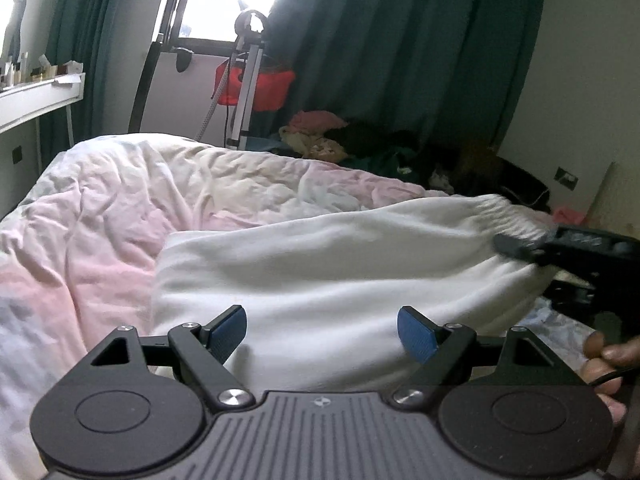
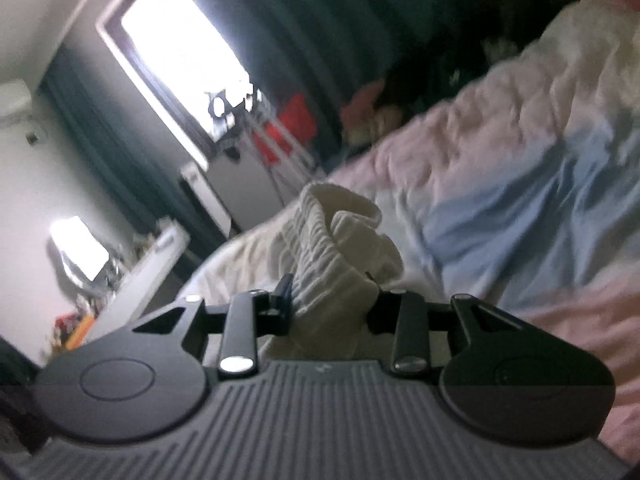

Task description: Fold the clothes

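A white garment (image 1: 340, 264) with a ribbed elastic waistband lies on the bed's pastel quilt (image 1: 120, 208). My left gripper (image 1: 322, 332) is open, its blue pads just above the garment's near edge, holding nothing. My right gripper (image 2: 332, 300) is shut on the bunched ribbed waistband (image 2: 336, 236) and lifts it off the quilt (image 2: 520, 184). In the left wrist view the right gripper (image 1: 520, 246) shows at the right, clamped on the waistband end (image 1: 508, 210). The right wrist view is tilted and blurred.
A pile of coloured clothes (image 1: 320, 136) lies past the bed's far side by dark green curtains (image 1: 400, 48). A red bag on a metal stand (image 1: 256, 80) stands under the window. A white shelf (image 1: 36, 96) with bottles is at the left.
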